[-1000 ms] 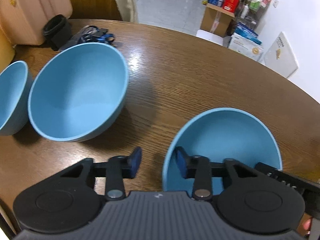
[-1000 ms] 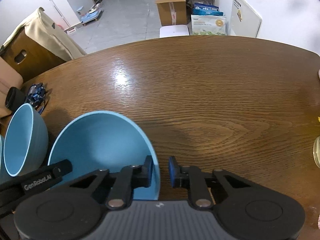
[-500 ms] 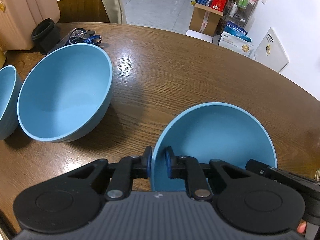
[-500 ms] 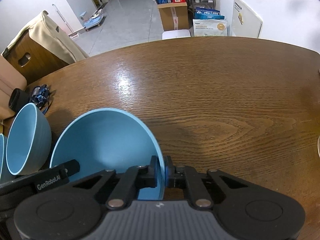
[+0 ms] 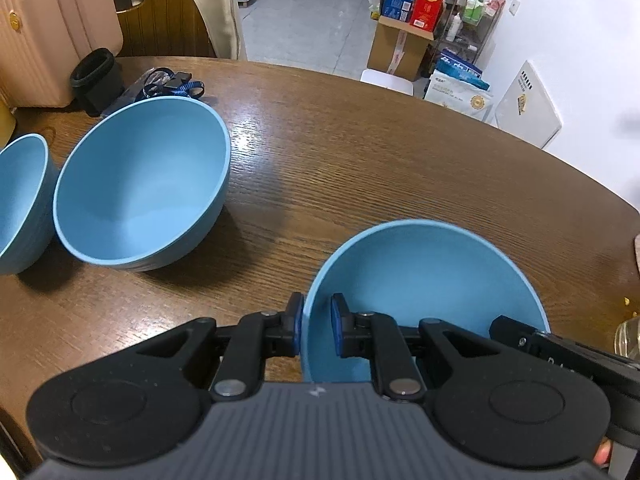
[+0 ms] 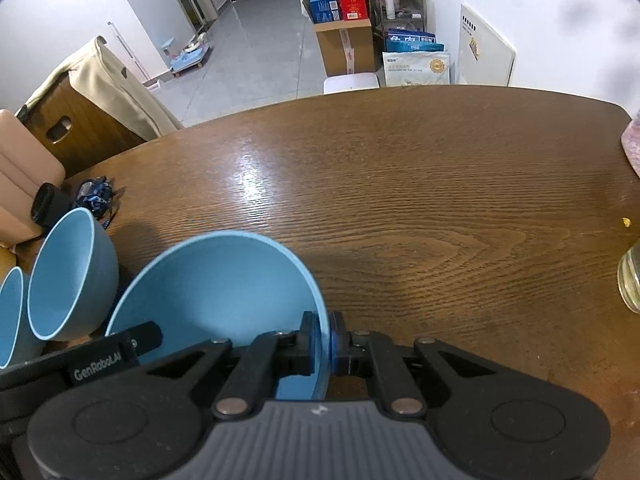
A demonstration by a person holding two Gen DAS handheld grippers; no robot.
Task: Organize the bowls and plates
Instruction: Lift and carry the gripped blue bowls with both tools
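Both grippers hold one blue bowl (image 5: 424, 280) by opposite sides of its rim. My left gripper (image 5: 316, 328) is shut on the bowl's left rim, one pad outside and one inside. My right gripper (image 6: 325, 340) is shut on the right rim of the same bowl (image 6: 216, 288). The right gripper's body (image 5: 560, 356) shows at the bowl's far side in the left wrist view. On the table to the left stand a larger blue bowl (image 5: 140, 196) and a second blue bowl (image 5: 20, 208) at the frame edge.
The brown wooden table (image 6: 400, 200) spreads ahead and to the right. A black cup (image 5: 98, 76), a blue lanyard (image 5: 172, 84) and a pink case (image 5: 52, 28) sit at the back left. A glass jar (image 6: 630, 280) stands at the right edge.
Both grippers' jaws, open around the bowl's rim a second ago, have closed on it. Bowl and grippers have since shifted slightly away from the large bowl.
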